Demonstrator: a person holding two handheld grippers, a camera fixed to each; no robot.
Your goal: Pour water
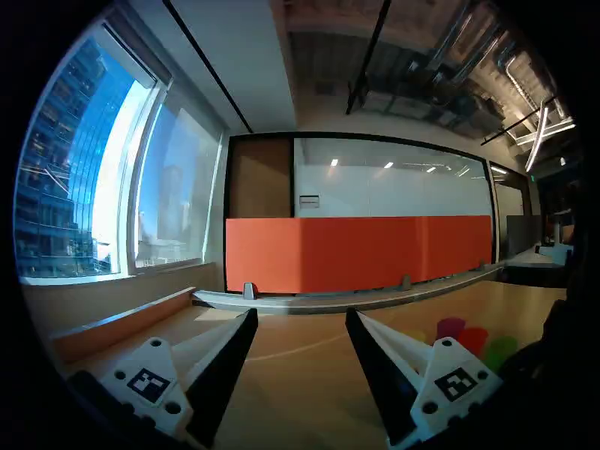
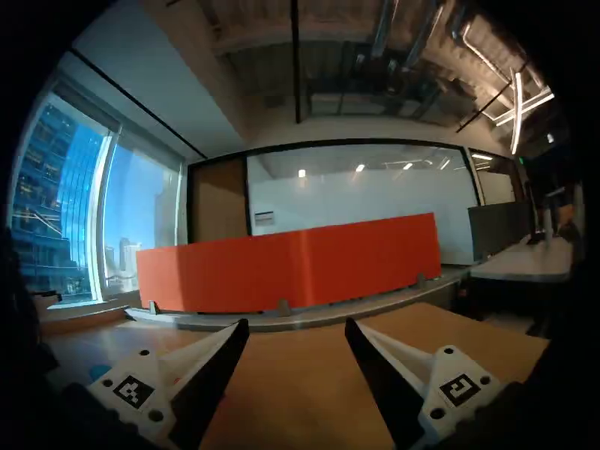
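Coloured cups (image 1: 474, 337) partly behind one of the fingers (image 1: 401, 358), a small blue thing (image 2: 98, 370) likewise, both indistinct.

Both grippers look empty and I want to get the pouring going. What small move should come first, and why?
Probably turn the left gripper toward its right, so the coloured cups at the edge of its view come ahead of it. It and the right gripper stand open, holding nothing, with bare wooden table straight ahead.

Daylight through the tall windows (image 1: 97, 187) blows out to white glare, while the ceiling sits dim apart from thin strip lights (image 1: 541, 133). The wooden table (image 1: 307, 375) glows warm, the inner faces of my fingers (image 1: 225, 360) lie in shadow, and straight lines bow near the edges.
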